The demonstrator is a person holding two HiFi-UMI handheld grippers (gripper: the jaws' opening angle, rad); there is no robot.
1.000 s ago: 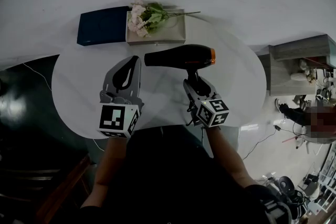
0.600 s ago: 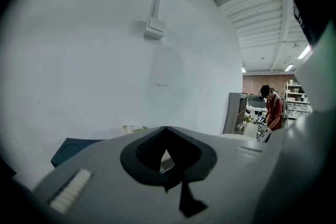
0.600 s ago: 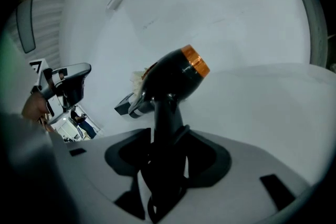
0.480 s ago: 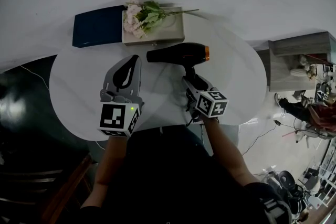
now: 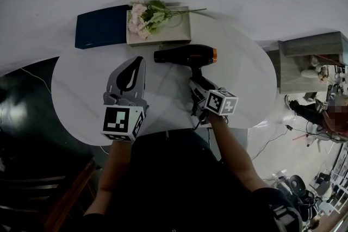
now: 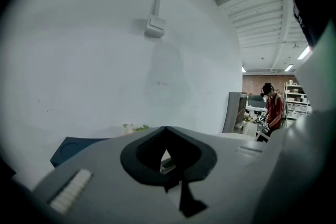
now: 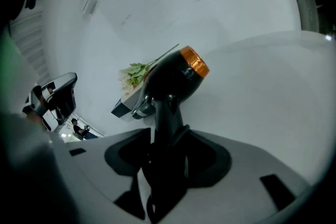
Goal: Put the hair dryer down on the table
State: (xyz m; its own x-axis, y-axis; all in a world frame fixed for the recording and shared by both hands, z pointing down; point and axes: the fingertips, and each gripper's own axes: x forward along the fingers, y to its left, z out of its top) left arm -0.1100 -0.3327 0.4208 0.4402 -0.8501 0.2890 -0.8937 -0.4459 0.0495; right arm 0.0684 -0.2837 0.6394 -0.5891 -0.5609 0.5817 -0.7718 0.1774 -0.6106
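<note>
Head view: 1 hair dryer [image 5: 187, 55], barrel long axis L-R over worktop [image 5: 244, 79], orange end right, handle pointing back into right gripper [image 5: 198, 82]. Can't tell if it's touching down. Left gripper [image 5: 137, 65] alongside, apart from it.
Left gripper view: jaws pressed together, empty.
Right gripper view: jaws pinching dryer handle, barrel straight ahead.
2 grippers, 1 flower bunch [image 5: 145, 16].

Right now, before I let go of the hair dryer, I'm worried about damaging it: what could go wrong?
1. The right claw grips the hair dryer only by its handle. The barrel sticks out sideways, so it may roll or drop if released above the table.
2. Its nozzle points toward the closed left claw and sits near the flowers. A swing could knock either.
</note>
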